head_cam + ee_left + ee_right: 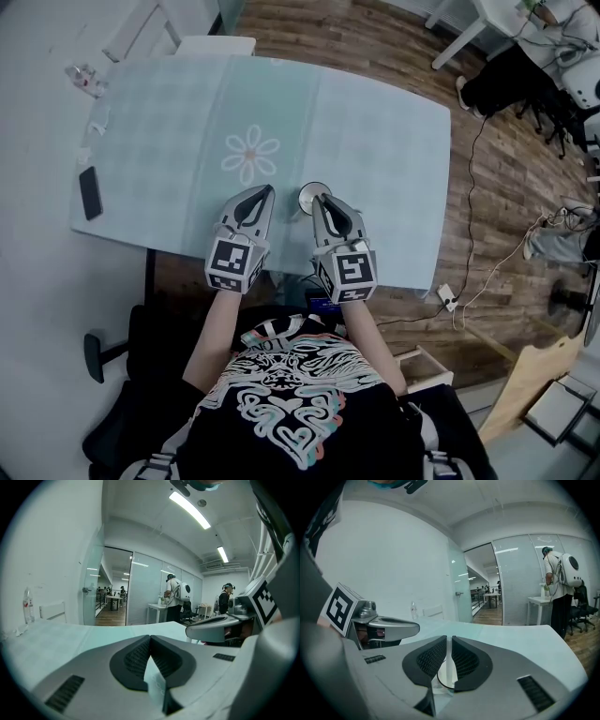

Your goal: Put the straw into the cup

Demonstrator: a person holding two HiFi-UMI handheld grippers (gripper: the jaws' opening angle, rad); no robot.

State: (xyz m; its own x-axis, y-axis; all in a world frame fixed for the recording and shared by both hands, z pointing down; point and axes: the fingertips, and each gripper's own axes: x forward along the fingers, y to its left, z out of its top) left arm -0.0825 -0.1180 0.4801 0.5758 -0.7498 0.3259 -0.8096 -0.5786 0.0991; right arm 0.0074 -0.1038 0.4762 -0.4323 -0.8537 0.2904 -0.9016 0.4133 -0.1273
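Both grippers hover side by side over the front edge of the table (375,141). A clear cup (313,194) stands just past their tips, and its dark rim (439,682) shows under the right jaws. My right gripper (320,200) (449,640) is shut on a thin white straw (449,663). The straw stands upright, and its lower end drops inside the rim's outline. My left gripper (266,191) (150,639) is shut on a pale translucent strip of wrapper (155,682) that sticks back out of the jaws.
A pale green cloth with a daisy print (250,153) covers the table. A black phone (90,192) lies at its left edge and a clear bottle (82,77) at the far left corner. A white chair (216,44) stands behind. Cables and a power strip (447,296) lie on the floor at right.
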